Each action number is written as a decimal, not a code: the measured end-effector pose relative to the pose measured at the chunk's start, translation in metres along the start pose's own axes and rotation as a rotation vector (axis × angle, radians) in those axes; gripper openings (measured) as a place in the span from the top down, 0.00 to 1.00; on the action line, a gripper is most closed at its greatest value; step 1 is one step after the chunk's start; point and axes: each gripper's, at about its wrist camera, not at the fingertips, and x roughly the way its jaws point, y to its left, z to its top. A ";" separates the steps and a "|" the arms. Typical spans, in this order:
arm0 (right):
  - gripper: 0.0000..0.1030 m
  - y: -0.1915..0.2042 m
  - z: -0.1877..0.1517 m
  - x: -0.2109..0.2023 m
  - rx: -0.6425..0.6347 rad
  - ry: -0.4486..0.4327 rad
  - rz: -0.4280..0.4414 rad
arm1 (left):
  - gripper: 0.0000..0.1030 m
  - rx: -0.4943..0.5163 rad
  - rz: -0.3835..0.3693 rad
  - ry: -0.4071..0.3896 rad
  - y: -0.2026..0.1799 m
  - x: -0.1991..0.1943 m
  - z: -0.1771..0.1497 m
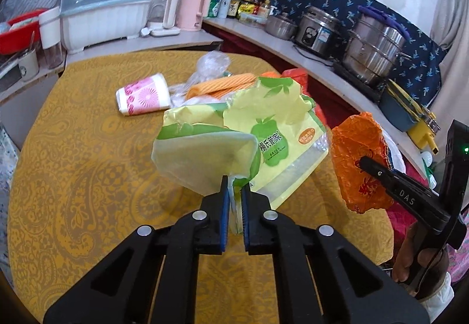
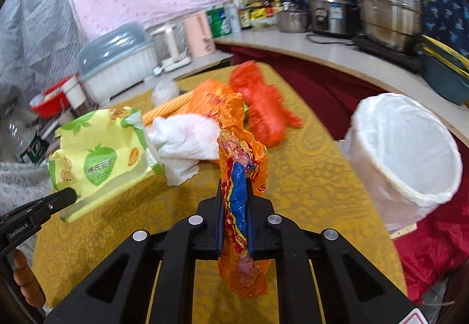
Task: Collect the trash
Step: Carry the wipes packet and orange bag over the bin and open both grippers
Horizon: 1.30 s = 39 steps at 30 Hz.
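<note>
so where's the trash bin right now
In the right wrist view the white-lined trash bin stands at the right, just off the yellow table's edge, beside the red cloth.

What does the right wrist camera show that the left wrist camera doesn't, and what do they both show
Only the right wrist view shows the white-lined trash bin, the white paper towel and the red plastic bag whole. Only the left wrist view shows the pink flowered paper cup lying on its side. Both show the left gripper shut on the green and yellow wrapper, the right gripper shut on the orange wrapper, and the yellow tablecloth.
</note>
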 end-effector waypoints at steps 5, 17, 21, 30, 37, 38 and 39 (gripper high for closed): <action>0.90 -0.027 0.004 -0.034 0.067 -0.074 -0.054 | 0.93 0.046 -0.043 -0.029 -0.029 -0.010 0.010; 0.90 -0.112 0.012 -0.094 0.218 -0.209 -0.187 | 0.93 0.208 -0.190 -0.083 -0.149 -0.001 0.044; 0.90 -0.145 0.014 -0.103 0.279 -0.234 -0.227 | 0.93 0.253 -0.227 -0.083 -0.193 0.014 0.054; 0.90 -0.212 0.020 -0.096 0.361 -0.253 -0.293 | 0.93 0.323 -0.287 -0.046 -0.267 0.069 0.063; 0.90 -0.248 0.028 -0.066 0.394 -0.219 -0.303 | 0.93 0.341 -0.277 0.011 -0.305 0.122 0.063; 0.90 -0.252 0.029 -0.062 0.397 -0.215 -0.304 | 0.93 0.344 -0.273 0.019 -0.309 0.128 0.063; 0.90 -0.256 0.029 -0.057 0.400 -0.211 -0.305 | 0.93 0.348 -0.270 0.032 -0.313 0.136 0.062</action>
